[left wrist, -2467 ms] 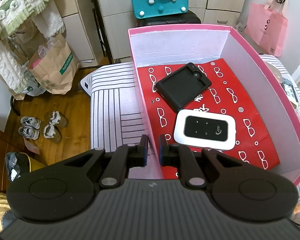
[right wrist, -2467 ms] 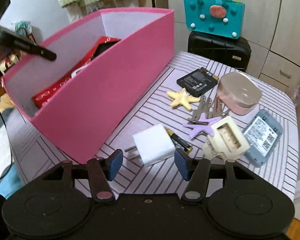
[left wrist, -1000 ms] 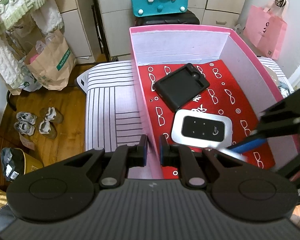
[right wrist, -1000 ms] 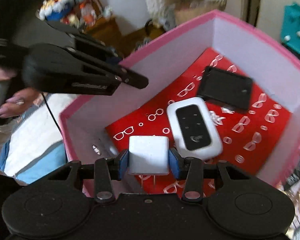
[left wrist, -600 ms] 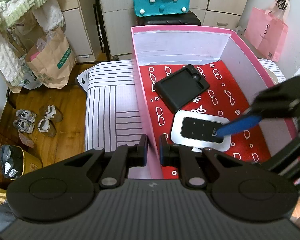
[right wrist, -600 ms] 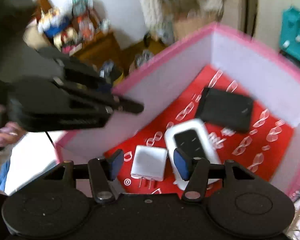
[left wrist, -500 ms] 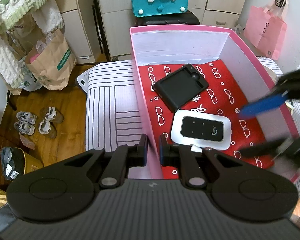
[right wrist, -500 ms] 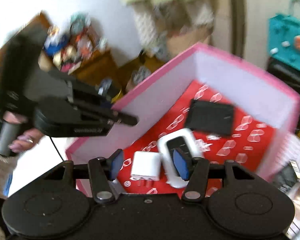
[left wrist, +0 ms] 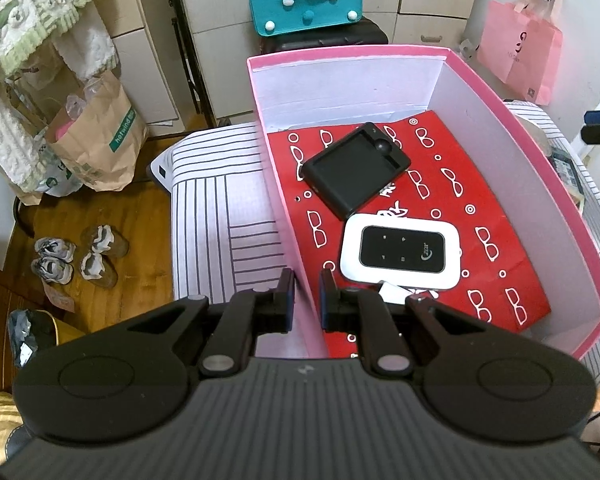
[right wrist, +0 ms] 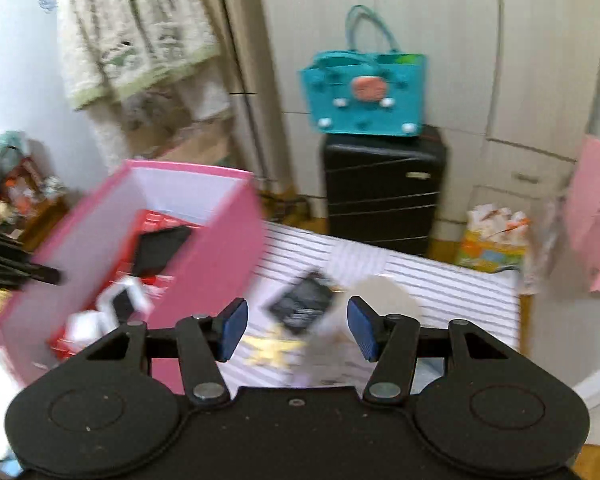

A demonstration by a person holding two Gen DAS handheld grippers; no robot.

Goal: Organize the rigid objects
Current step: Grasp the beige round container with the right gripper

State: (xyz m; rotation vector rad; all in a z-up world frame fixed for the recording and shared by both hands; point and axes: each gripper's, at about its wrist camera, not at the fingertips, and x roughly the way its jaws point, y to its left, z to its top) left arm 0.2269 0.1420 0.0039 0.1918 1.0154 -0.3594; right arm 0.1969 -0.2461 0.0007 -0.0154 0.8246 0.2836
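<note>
Your pink cardboard box (left wrist: 520,132) lined with red patterned paper stands on the striped table (left wrist: 220,184). Your left gripper (left wrist: 307,292) is clamped on its wall at 6 o'clock. Inside lie a black rectangular case (left wrist: 356,174) at 12, a white pocket router (left wrist: 400,258) and a white plug adapter (left wrist: 394,291) at 6. Your right gripper (right wrist: 298,330) has been opening; its jaws stand apart, empty.

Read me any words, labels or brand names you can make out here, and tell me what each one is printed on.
"hotwind" on the green band of the brown paper bag; the rest is too small.
Small grey brand mark on the white pocket router: too small to read.
Pink paper shopping bag: faint print, unreadable.
Label on the black battery: blurred.
</note>
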